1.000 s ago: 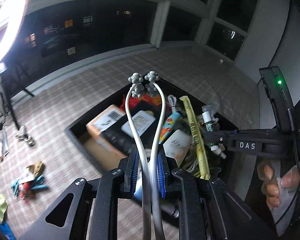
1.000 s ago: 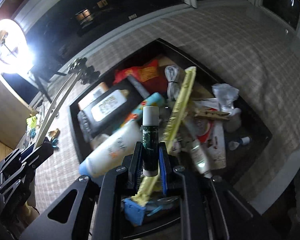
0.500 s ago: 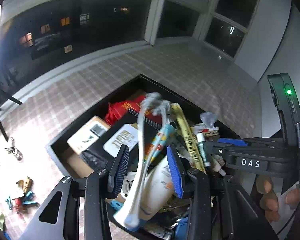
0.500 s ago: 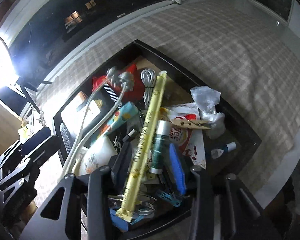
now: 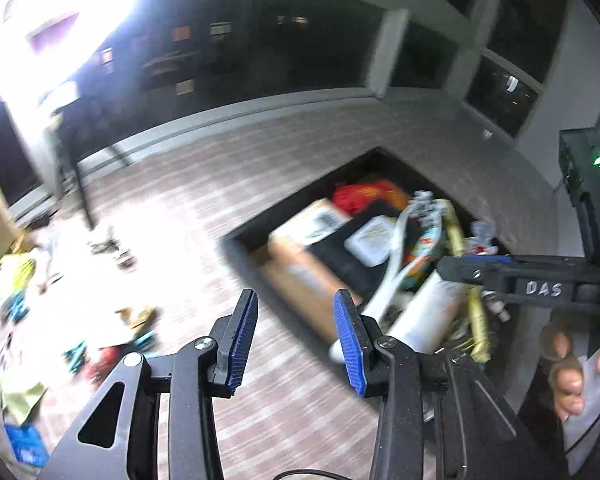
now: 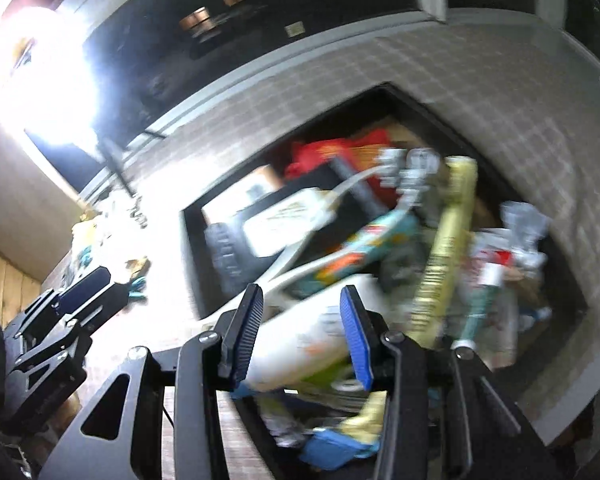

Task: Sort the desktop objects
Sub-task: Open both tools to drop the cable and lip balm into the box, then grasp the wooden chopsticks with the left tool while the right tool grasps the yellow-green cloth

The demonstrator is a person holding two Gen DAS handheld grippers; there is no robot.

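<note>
A black tray (image 5: 240, 240) (image 6: 188, 248) on the checked tablecloth is full of sorted items. The white head massager (image 5: 396, 256) (image 6: 404, 168) lies in it across a white bottle (image 6: 316, 332) (image 5: 428, 312), beside a long yellow packet (image 6: 448, 248). The green lip-balm tube (image 6: 480, 300) lies at the tray's right. My left gripper (image 5: 296, 340) is open and empty over the cloth left of the tray. My right gripper (image 6: 300, 332) is open and empty above the tray's near side. Both views are blurred.
Several small loose items (image 5: 112, 340) lie on the cloth at the left, with a yellow-green piece (image 5: 20, 396) and a blue piece (image 5: 24, 440). A bright ring lamp (image 6: 48, 92) glares at the back left. Dark windows stand behind.
Both grippers opened: the left dropped the head massager into the tray, the right dropped the lip-balm tube. The left gripper has since swung left, off the tray.
</note>
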